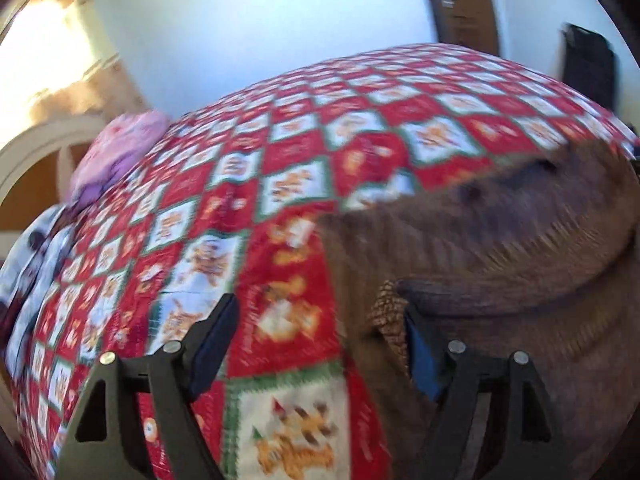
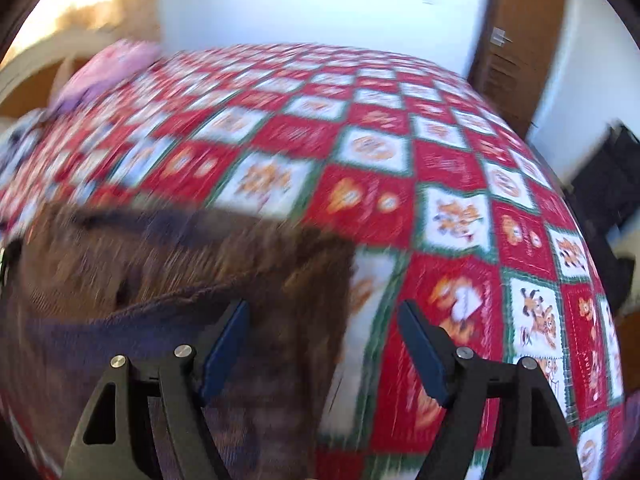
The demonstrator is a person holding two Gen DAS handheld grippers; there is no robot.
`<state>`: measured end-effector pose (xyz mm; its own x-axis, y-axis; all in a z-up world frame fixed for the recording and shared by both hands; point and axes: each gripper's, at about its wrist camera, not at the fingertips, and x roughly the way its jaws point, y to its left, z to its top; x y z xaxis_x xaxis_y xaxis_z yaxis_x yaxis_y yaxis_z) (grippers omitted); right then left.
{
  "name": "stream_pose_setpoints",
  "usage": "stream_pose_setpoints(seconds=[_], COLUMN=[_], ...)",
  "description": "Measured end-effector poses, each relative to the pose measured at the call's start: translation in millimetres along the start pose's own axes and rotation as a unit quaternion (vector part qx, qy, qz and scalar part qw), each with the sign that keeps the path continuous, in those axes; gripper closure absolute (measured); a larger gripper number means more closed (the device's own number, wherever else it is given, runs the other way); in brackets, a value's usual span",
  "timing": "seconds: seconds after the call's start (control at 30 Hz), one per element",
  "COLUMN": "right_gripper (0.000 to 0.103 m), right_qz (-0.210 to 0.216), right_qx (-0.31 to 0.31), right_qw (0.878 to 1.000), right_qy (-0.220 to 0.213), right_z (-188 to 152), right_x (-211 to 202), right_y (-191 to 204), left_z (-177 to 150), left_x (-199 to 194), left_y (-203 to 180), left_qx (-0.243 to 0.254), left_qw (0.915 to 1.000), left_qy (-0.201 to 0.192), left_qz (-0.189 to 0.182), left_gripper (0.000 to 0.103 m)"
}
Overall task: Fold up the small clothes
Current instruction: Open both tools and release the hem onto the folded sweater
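**Both grippers spread wide over a brown garment on the patterned quilt**

In the left wrist view, a pink and purple bundle (image 1: 120, 148) lies at the far left edge of the bed, with a pale printed cloth (image 1: 36, 256) just below it. The red, white and green quilt (image 1: 280, 168) covers the bed across the middle. The left gripper (image 1: 320, 320) has its jaws wide apart and holds nothing; its left finger is over bare quilt, while a corner of the brown garment (image 1: 500, 240) lies against its right finger. The garment fills the right of this view, ribbed and rumpled, on top of the quilt.

In the right wrist view the brown garment (image 2: 160, 272) lies at the left on the quilt (image 2: 460, 184). The right gripper (image 2: 324, 328) also has its jaws wide and clamps nothing; the garment's right edge falls between the fingers, with the left finger over the fabric and the right finger over quilt. Both views are blurred
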<state>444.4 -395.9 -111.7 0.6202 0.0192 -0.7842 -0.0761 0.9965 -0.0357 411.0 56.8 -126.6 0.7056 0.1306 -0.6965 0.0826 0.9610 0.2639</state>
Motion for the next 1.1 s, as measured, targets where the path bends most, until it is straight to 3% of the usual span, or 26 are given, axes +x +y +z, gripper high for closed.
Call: stream_pose_setpoints(seconds=[0.13, 0.3, 0.37, 0.43, 0.5, 0.57, 0.67, 0.7, 0.77, 0.83, 0.93, 1.03, 1.1], right_gripper=[0.026, 0.026, 0.026, 0.027, 0.033, 0.038, 0.039, 0.039, 0.050, 0.056, 0.073, 0.073, 0.073], right_qz=[0.009, 0.035, 0.052, 0.074, 0.087, 0.101, 0.128, 0.110, 0.091, 0.084, 0.071, 0.028, 0.038], right_qx=[0.064, 0.046, 0.054, 0.059, 0.051, 0.035, -0.007, -0.030, -0.055, -0.063, -0.069, -0.049, -0.038], right_qw=[0.998, 0.998, 0.997, 0.995, 0.995, 0.994, 0.992, 0.993, 0.994, 0.994, 0.995, 0.998, 0.999], right_qy=[-0.008, -0.032, -0.033, -0.030, -0.024, -0.015, -0.001, 0.000, 0.010, 0.019, 0.018, 0.012, -0.008], right_z=[8.3, -7.0, -11.1, -13.1, -13.7, -13.5, -15.6, -17.6, -18.4, -18.5, -16.0, -8.0, -3.7], right_x=[1.5, -14.6, -16.8, -17.2, -15.7, -13.3, -11.8, -11.7, -6.8, -1.9, 1.3, 2.6, -6.3], right_y=[-19.6, -23.9, -28.1, -28.2, -22.5, -13.6, 7.1, 15.7, 25.4, 28.6, 27.2, 15.6, 11.7], left_z=[3.2, -11.3, -14.6, -13.1, -6.6, 3.9, 19.9, 22.4, 24.4, 21.7, 9.2, -7.5, -19.6], left_x=[7.9, 5.7, 11.9, 13.2, 13.4, 10.7, 5.8, 5.0, 3.8, 1.4, -4.1, -10.7, -15.1], left_y=[13.9, 19.3, 25.1, 30.0, 33.1, 30.3, 25.3, 25.9, 29.2, 31.4, 28.7, 21.3, 11.7], left_qx=[-0.046, -0.031, -0.042, -0.064, -0.091, -0.103, -0.111, -0.114, -0.118, -0.114, -0.073, -0.015, 0.029], left_qw=[0.9988, 0.9993, 0.9982, 0.9944, 0.9873, 0.9829, 0.9834, 0.9839, 0.9855, 0.9871, 0.9910, 0.9929, 0.9930], left_qy=[0.020, 0.022, 0.037, 0.046, 0.057, 0.058, 0.048, 0.045, 0.037, 0.029, 0.022, 0.015, 0.015], left_qz=[0.001, 0.003, -0.019, -0.071, -0.117, -0.141, -0.135, -0.130, -0.116, -0.109, -0.109, -0.117, -0.113], left_gripper=[0.022, 0.021, 0.020, 0.020, 0.019, 0.019, 0.019, 0.019, 0.016, 0.016, 0.016, 0.011, 0.011])
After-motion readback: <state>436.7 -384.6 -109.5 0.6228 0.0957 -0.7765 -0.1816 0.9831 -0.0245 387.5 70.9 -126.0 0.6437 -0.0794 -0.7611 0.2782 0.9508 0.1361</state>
